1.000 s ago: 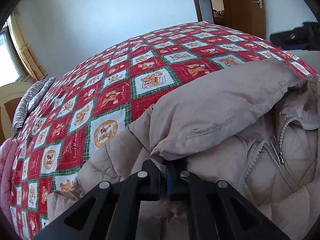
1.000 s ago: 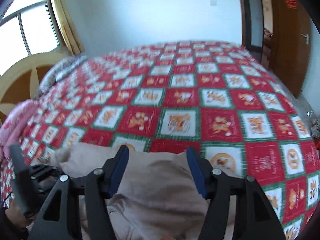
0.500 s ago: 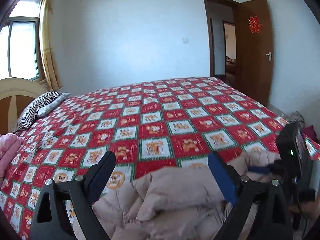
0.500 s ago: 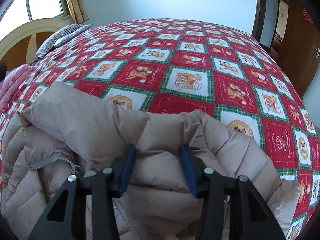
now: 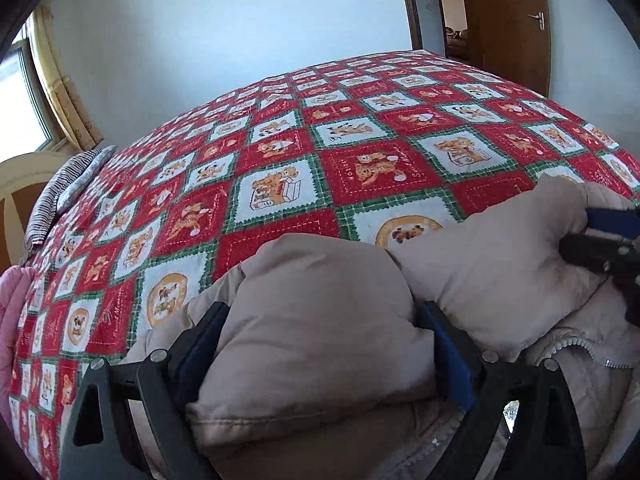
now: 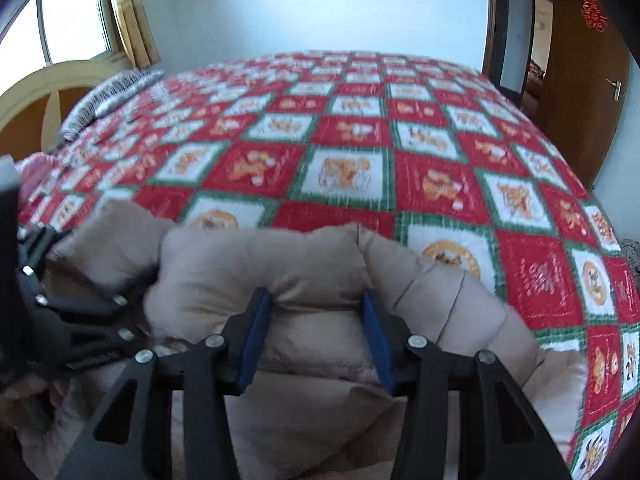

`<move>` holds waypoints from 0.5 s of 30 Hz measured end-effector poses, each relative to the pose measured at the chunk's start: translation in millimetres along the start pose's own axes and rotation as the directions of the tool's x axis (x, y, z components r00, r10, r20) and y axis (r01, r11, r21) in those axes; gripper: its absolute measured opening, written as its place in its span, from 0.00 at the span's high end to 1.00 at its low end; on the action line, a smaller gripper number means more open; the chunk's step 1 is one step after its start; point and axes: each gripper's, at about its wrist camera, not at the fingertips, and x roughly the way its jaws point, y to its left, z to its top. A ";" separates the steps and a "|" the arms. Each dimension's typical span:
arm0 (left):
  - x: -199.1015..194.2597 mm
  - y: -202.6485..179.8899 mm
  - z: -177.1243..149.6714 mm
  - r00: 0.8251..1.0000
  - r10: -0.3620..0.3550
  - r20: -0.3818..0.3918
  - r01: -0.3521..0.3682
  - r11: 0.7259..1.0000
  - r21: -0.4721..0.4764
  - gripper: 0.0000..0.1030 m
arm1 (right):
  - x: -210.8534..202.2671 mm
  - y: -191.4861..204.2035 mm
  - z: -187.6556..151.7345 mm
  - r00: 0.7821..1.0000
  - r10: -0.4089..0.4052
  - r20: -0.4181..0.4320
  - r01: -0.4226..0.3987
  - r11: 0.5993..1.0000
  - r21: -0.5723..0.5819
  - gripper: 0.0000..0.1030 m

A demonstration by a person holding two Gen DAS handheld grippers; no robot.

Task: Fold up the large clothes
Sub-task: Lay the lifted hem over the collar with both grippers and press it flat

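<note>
Left wrist view: left gripper [image 5: 320, 344] at lower centre, jaws wide apart around a puffy fold of the beige down jacket [image 5: 320, 320], which lies on the red patchwork quilt [image 5: 280, 160]. Right gripper [image 6: 316, 336] likewise straddles a fold, jaws apart.

Both tools [image 5: 320, 344] [image 6: 316, 338] spread wide.

A beige puffy quilted jacket [image 5: 320, 320] lies bunched at the near edge of the bed, its padded sleeve folded across the body, and a pale zipper [image 5: 576, 346] shows on the front.
</note>
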 end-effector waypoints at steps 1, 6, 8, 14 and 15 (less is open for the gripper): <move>2.5 2.3 -0.1 1.000 -0.011 -0.005 0.011 1.000 -0.015 0.08 | 2.9 -1.9 -1.1 1.000 0.002 -0.007 -0.002 1.000 0.011 0.52; 11.9 9.7 -1.8 0.998 -0.055 -0.034 0.052 0.996 -0.076 0.03 | 14.2 -3.5 -8.8 1.000 -0.004 -0.031 0.005 1.000 0.022 0.52; 15.0 8.2 -1.7 0.998 -0.050 -0.049 0.047 0.996 -0.073 0.01 | 15.9 3.5 -11.2 0.999 -0.045 -0.027 0.044 0.999 -0.011 0.52; 24.7 16.5 -2.2 0.991 -0.104 -0.080 0.094 0.988 -0.125 0.01 | 20.1 9.7 -13.2 0.995 -0.097 -0.015 0.096 0.994 -0.042 0.52; 25.7 18.3 -2.5 0.990 -0.115 -0.082 0.103 0.986 -0.134 0.01 | 20.6 10.3 -13.1 0.995 -0.101 -0.014 0.100 0.994 -0.045 0.52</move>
